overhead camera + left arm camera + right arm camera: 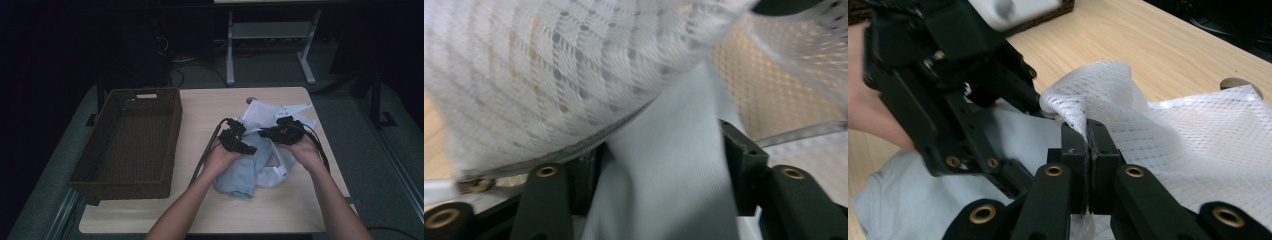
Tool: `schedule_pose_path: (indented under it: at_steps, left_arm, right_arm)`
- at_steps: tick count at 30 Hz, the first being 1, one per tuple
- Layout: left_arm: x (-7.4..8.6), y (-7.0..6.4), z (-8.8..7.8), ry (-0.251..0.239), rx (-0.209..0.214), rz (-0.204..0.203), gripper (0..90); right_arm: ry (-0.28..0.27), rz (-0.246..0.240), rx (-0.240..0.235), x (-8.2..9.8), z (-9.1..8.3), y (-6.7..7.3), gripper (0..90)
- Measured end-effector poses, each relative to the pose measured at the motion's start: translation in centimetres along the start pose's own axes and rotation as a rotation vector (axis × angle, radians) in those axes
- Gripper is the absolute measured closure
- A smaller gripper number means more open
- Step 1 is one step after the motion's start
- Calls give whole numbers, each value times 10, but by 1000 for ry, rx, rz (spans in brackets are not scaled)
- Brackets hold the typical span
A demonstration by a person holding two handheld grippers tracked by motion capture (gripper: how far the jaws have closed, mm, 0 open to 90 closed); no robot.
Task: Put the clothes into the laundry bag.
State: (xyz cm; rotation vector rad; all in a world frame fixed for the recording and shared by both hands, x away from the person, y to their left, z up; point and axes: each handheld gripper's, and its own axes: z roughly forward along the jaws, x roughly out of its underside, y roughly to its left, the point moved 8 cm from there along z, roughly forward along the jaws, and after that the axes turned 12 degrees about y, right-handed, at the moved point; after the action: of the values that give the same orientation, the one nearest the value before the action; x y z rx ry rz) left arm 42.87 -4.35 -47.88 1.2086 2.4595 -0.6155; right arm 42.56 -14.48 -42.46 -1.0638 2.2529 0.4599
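Roughly midway, by my read: light blue garment (239,176) is being stuffed into the white mesh laundry bag (270,114), and most of it looks to be outside the bag on the surface (210,107). Right gripper (1088,131) has its jaws pressed together on the mesh edge, holding the bag mouth up. Left gripper (239,143) sits just beside it; its jaws stand apart with blue cloth lying between them, no firm pinch visible, mesh draped just above. Left to do: push the remaining cloth in, close the bag. Wicker basket (131,141) sits well off to the left gripper's far side, nothing visible in it.
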Motion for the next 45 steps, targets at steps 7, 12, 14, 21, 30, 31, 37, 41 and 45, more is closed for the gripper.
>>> schedule_pose_path:
  at_steps: [7,12,14,21,30,31,37,41,45]
  left_arm:
    - [11,-6,-16,-6,-38,26,266]
    - [25,-9,-32,-28,-60,34,207]
    - [32,-12,-37,-32,-66,42,189]
    - [52,-13,-42,-33,-78,56,131]
    - [70,14,-28,-14,-122,29,98]
    - [71,15,-25,-6,-114,26,97]
    - [79,10,-5,69,-85,51,99]
    - [85,8,3,99,-75,72,149]
    - [85,7,2,104,-106,108,339]
  right_arm:
    - [6,-6,0,0,2,1,877]
    - [2,0,2,0,1,-1,877]
    - [1,-1,2,0,0,-1,877]
    - [7,-1,1,1,2,-1,877]
    - [20,6,-2,4,6,-2,877]
    - [20,8,-2,5,6,-3,877]
    - [29,14,-4,7,9,-4,877]
    - [33,19,-2,8,9,-5,877]
    - [31,16,0,8,9,-5,877]
